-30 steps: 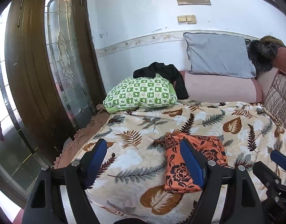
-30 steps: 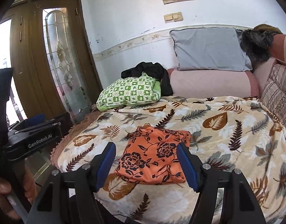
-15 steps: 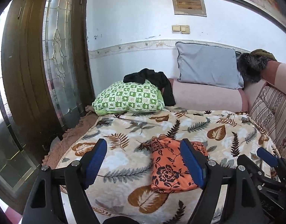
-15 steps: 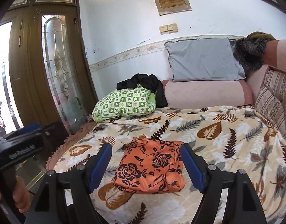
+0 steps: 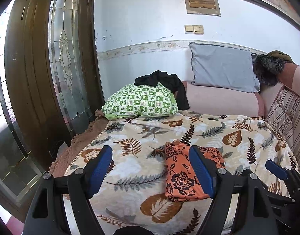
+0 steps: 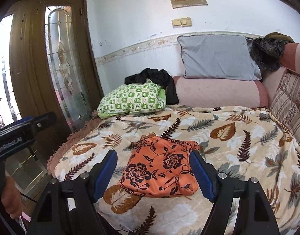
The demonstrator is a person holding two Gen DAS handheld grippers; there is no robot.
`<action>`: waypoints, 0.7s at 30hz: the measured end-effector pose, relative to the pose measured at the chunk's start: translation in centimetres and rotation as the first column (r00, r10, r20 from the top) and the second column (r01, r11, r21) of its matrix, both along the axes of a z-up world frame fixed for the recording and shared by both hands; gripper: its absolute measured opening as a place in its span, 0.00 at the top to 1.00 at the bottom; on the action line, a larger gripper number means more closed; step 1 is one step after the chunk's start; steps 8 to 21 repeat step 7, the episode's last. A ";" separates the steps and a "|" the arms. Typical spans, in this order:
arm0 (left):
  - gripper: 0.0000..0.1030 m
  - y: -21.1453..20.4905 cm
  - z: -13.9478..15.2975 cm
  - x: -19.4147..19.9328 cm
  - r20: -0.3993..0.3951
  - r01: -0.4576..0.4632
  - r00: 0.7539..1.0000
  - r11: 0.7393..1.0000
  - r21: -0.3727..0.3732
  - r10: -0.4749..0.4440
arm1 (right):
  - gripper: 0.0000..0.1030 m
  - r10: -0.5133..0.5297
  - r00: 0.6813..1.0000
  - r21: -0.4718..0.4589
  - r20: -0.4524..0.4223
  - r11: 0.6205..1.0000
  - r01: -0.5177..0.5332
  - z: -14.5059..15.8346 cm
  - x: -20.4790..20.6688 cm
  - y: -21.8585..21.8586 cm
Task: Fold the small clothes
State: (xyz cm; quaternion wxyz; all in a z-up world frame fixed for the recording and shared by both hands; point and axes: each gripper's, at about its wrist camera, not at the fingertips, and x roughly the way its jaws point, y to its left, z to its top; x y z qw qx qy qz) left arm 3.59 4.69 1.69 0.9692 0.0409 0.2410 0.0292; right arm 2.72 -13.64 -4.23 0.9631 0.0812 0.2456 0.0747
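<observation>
A folded orange garment (image 6: 161, 168) with black flowers lies flat on the leaf-patterned blanket (image 6: 238, 143) near its front edge. My right gripper (image 6: 154, 174) stands open above the blanket's front, short of the garment, with nothing between its blue pads. In the left wrist view the same orange garment (image 5: 181, 176) lies partly behind the right-hand pad, and my left gripper (image 5: 152, 170) is open and empty, held to the left of it. The right gripper's blue fingertip (image 5: 276, 169) shows at the lower right there. A hand (image 6: 10, 197) holds the left gripper's body at the left edge.
A green checked pillow (image 6: 132, 98) with a black garment (image 6: 154, 78) draped on it sits at the back left. A grey cushion (image 6: 218, 57) leans on the pink sofa back (image 6: 218, 92). A striped cushion (image 6: 289, 105) lines the right side. A wooden glass door (image 6: 58, 58) stands left.
Both grippers have drawn back and tilted up a little, so the orange garment sits slightly farther off. The right jaws stand a bit wider than a second ago.
</observation>
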 end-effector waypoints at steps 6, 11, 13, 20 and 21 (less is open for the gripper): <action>0.21 -0.3 -0.5 0.5 0.000 0.018 1.000 1.000 -0.002 -0.018 | 0.23 -0.011 1.000 -0.011 -0.009 1.000 0.011 -0.1 0.5 0.8; 0.21 -0.4 -0.6 0.6 0.000 0.020 1.000 1.000 0.004 -0.020 | 0.23 -0.011 1.000 -0.014 -0.010 1.000 0.011 -0.1 0.7 0.9; 0.21 -0.4 -0.6 0.6 0.000 0.020 1.000 1.000 0.004 -0.020 | 0.23 -0.011 1.000 -0.014 -0.010 1.000 0.011 -0.1 0.7 0.9; 0.21 -0.4 -0.6 0.6 0.000 0.020 1.000 1.000 0.004 -0.020 | 0.23 -0.011 1.000 -0.014 -0.010 1.000 0.011 -0.1 0.7 0.9; 0.21 -0.4 -0.6 0.6 0.000 0.020 1.000 1.000 0.004 -0.020 | 0.23 -0.011 1.000 -0.014 -0.010 1.000 0.011 -0.1 0.7 0.9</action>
